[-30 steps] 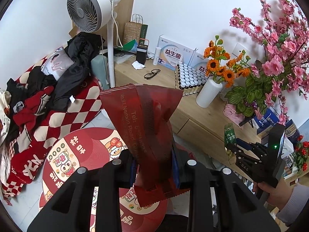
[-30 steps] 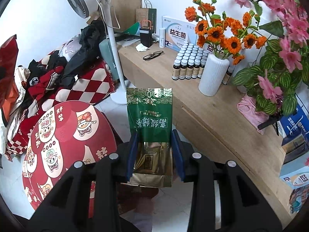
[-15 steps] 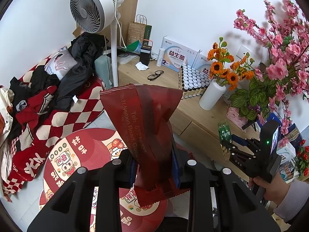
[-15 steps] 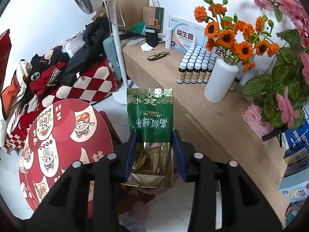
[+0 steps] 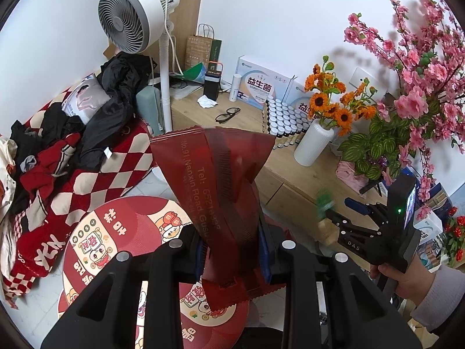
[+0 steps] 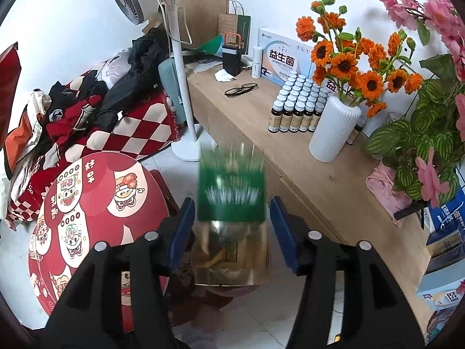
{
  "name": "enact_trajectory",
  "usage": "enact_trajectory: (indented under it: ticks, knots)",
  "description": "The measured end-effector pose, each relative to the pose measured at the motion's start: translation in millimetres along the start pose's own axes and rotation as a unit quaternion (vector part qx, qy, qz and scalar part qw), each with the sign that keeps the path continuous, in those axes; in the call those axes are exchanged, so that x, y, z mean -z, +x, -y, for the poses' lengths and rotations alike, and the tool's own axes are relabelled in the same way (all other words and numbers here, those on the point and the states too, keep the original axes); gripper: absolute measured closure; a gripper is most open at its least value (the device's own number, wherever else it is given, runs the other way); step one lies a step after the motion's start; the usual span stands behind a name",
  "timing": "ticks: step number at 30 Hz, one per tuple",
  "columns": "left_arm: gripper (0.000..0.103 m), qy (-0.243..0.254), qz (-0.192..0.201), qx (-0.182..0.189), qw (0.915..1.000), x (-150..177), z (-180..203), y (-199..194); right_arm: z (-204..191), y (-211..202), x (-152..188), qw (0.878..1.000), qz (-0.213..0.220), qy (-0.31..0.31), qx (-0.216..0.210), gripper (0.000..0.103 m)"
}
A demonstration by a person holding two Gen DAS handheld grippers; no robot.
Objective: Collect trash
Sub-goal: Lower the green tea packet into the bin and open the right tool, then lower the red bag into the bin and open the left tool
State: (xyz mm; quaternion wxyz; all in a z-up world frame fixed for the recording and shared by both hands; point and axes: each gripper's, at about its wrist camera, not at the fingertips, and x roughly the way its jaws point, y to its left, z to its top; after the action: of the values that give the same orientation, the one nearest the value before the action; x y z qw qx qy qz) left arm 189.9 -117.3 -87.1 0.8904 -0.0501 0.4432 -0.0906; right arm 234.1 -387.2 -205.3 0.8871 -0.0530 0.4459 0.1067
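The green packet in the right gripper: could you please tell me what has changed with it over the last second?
The right gripper has opened: its fingers, shut on the green packet a second ago, now stand apart from it. The packet shows motion blur, so it appears released and dropping. The left gripper stays shut on the red wrapper, and the red round table is unchanged.

My left gripper (image 5: 232, 250) points forward and up, its two blue-padded fingers pressed tight against a red wrapper (image 5: 215, 186). My right gripper (image 6: 232, 229), held in my right hand (image 5: 407, 276) low at my side, has its fingers spread wide, touching nothing.
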Motion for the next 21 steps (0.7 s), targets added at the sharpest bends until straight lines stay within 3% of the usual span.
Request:
enact_trajectory:
  ticks: [8,13,15,21]
  knots:
    - [0.075,0.006,0.002,0.008,1.0,-0.6,1.9,-1.2,-2.1,-11.1,-1.8,1.0,0.011,0.005,0.004,0.037]
    - [0.075,0.011,0.001,0.015,0.9998,-0.8,5.1,-0.7,-5.0,-30.8,-6.4,0.999,0.037,0.005,0.014,0.01]
    - [0.075,0.015,0.001,0.019,0.9997,-1.6,6.8,0.0,-5.0,-39.2,-8.4,0.999,0.043,0.011,0.016,0.006]
    - [0.075,0.035,-0.003,0.04,0.9986,-4.5,20.5,6.2,1.0,-62.0,-8.9,0.998,0.052,0.038,0.023,0.006]
